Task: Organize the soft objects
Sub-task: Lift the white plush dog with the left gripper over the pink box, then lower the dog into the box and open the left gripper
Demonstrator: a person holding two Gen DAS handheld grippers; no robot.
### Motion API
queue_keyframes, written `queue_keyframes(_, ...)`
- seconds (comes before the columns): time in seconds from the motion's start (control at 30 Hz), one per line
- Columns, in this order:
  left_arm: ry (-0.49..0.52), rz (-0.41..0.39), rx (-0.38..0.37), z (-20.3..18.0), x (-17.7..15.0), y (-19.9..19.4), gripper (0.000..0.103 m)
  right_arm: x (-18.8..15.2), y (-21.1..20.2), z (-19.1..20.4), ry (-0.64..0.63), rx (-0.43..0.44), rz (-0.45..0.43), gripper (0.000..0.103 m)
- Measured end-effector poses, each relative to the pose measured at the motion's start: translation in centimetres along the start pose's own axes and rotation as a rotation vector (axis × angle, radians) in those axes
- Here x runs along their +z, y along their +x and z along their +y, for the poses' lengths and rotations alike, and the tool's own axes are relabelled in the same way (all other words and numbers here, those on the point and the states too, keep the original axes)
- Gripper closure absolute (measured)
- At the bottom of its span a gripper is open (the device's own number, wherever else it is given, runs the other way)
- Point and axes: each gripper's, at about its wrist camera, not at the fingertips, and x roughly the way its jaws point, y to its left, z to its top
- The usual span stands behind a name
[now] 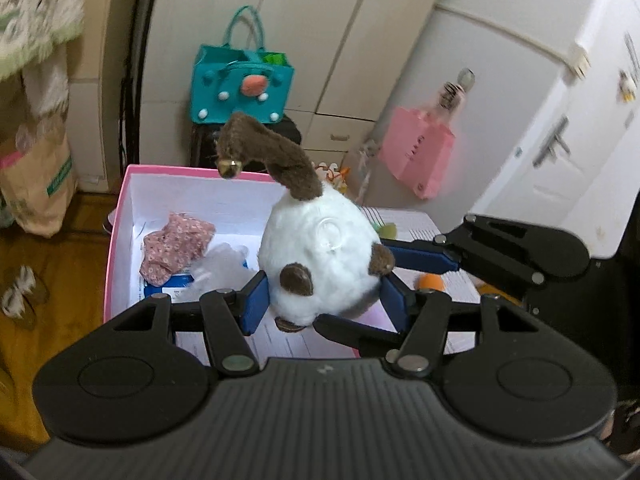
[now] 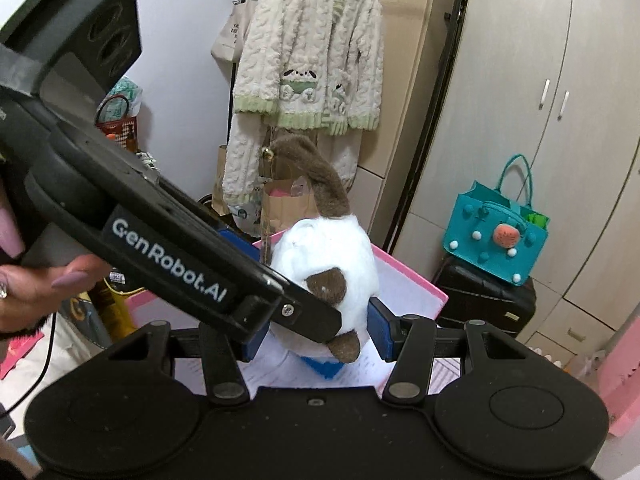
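Now both my left tongs point(image 1: 324, 292) and right tongs point(image 2: 316, 332) squeeze the plush cat point(image 1: 320, 256) above the pink box point(image 1: 120, 216); pulling apart could drop it outside.

Fluffy white-and-brown plush toy point(image 1: 320, 256), matt black plastic left claw point(image 1: 325, 300), glossy pink cardboard box point(image 1: 116, 236)

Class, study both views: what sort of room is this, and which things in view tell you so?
Probably a bedroom or dressing corner at home: a tall wardrobe with handles, a fluffy sweater on a hanger, and a teal felt bag on a dark suitcase.
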Motion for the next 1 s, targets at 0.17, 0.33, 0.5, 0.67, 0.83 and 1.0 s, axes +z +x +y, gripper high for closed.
queue_keyframes(0.17,-0.167,0.042,-0.048,4.6,1.3,3.8,0.045,0.5,4.4,-1.0,-0.043,-0.005,0.047,0.046)
queue_keyframes(0.33,-0.287,0.103,-0.062,7.6,1.4,7.6,0.045,0.1,7.6,-1.6,-0.102,0.002,0.105,0.047)
queue_keyframes(0.5,-0.328,0.145,0.014,8.3,1.3,10.2,0.044,-0.3,10.4,-2.1,-0.176,0.035,0.154,0.048)
queue_keyframes(0.67,-0.315,0.146,0.043,8.4,1.0,10.7,0.045,-0.3,11.4,-2.1,-0.232,0.014,0.148,0.053)
queue_keyframes(0.83,-0.267,0.113,0.1,8.8,1.4,10.6,0.049,-0.4,12.1,-2.0,-0.257,0.036,0.17,0.053)
queue_keyframes(1.0,-0.275,0.141,0.1,9.2,1.2,11.4,0.059,-1.0,12.8,-2.3,-0.237,0.048,0.188,0.053)
